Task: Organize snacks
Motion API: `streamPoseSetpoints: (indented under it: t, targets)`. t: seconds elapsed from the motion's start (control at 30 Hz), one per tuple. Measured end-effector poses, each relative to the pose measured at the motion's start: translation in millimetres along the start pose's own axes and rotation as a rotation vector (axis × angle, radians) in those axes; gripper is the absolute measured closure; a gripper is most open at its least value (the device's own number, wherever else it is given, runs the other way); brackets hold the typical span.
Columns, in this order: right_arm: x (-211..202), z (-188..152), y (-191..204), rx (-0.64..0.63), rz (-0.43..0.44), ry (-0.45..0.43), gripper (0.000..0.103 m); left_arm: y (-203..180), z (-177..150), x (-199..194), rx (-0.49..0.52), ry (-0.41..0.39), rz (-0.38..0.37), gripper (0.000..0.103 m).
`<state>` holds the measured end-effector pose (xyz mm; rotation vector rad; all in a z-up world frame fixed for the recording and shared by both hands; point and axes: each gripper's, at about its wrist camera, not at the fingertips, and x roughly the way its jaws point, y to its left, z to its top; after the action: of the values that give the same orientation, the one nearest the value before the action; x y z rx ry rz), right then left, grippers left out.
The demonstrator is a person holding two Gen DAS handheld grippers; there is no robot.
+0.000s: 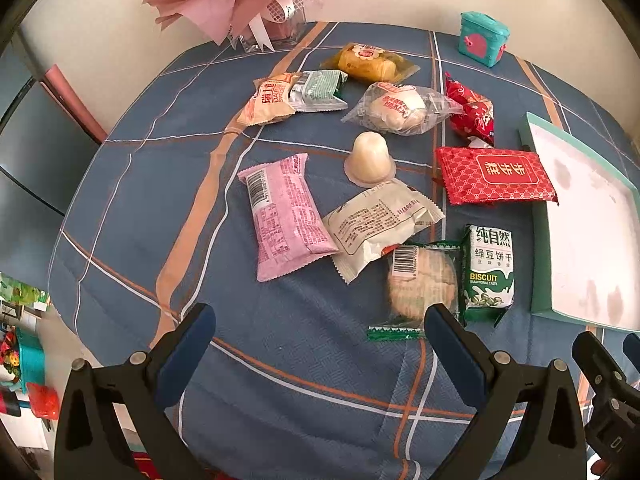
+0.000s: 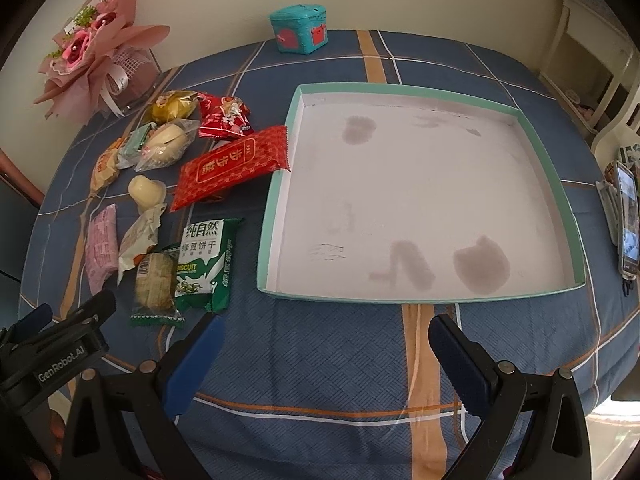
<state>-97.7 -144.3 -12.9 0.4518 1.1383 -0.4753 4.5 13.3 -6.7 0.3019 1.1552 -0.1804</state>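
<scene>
Several wrapped snacks lie loose on the blue plaid tablecloth: a pink packet [image 1: 286, 216], a white packet [image 1: 380, 224], a clear-wrapped biscuit [image 1: 420, 284], a green biscuit packet [image 1: 488, 272] [image 2: 206, 264], a flat red packet [image 1: 494, 176] [image 2: 232, 166], a jelly cup [image 1: 370, 158] and others farther back. A shallow teal box [image 2: 416, 200] with a white floor lies to their right, with nothing in it. My left gripper [image 1: 320, 332] is open above the cloth, just short of the snacks. My right gripper [image 2: 326, 336] is open in front of the box's near wall.
A pink paper bouquet in a glass vase [image 1: 248, 4] stands at the back left. A small teal case [image 1: 482, 38] [image 2: 300, 32] stands at the back edge. A phone [image 2: 628, 220] lies at the table's right edge. The left gripper also shows in the right wrist view [image 2: 60, 332].
</scene>
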Motion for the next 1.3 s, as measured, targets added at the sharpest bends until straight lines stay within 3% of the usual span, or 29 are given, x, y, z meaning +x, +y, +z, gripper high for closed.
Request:
streamPoseSetpoints:
  t: [1.3]
  targets:
    - [-2.2,-0.2,0.6,-0.017,-0.004,0.003,0.0,0.3,2.8,5.3,-0.004,0.018,-0.016,0.0]
